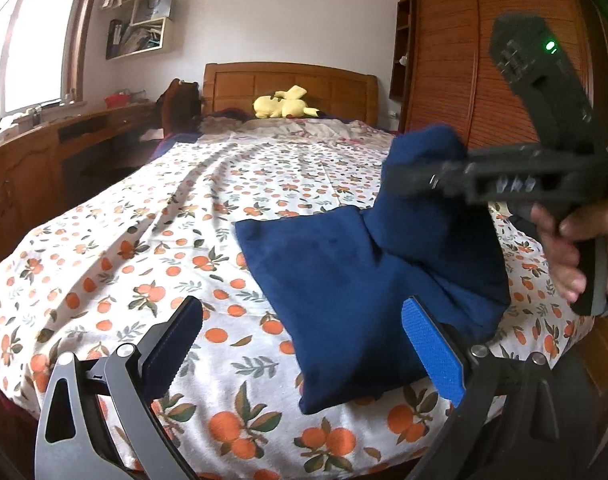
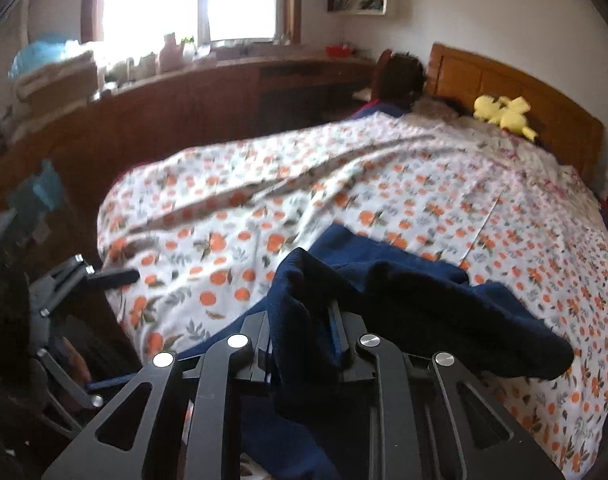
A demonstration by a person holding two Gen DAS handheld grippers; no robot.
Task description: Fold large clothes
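Navy fleece garment (image 1: 344,280) lay part-folded on orange-print bedspread (image 1: 144,240) — soft, matte. Right gripper (image 2: 304,340) was clamped on bunched fold, lifted. Left gripper (image 1: 300,344) was held apart, nothing gripped — blue ribbed pads (image 1: 432,344) bare.

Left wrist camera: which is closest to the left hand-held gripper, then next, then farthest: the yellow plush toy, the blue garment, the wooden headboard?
1. Blue garment: right by the left hand-held gripper, lying on the bed.
2. Yellow plush toy: far end of the bed.
3. Wooden headboard: just behind the toy, against the wall.
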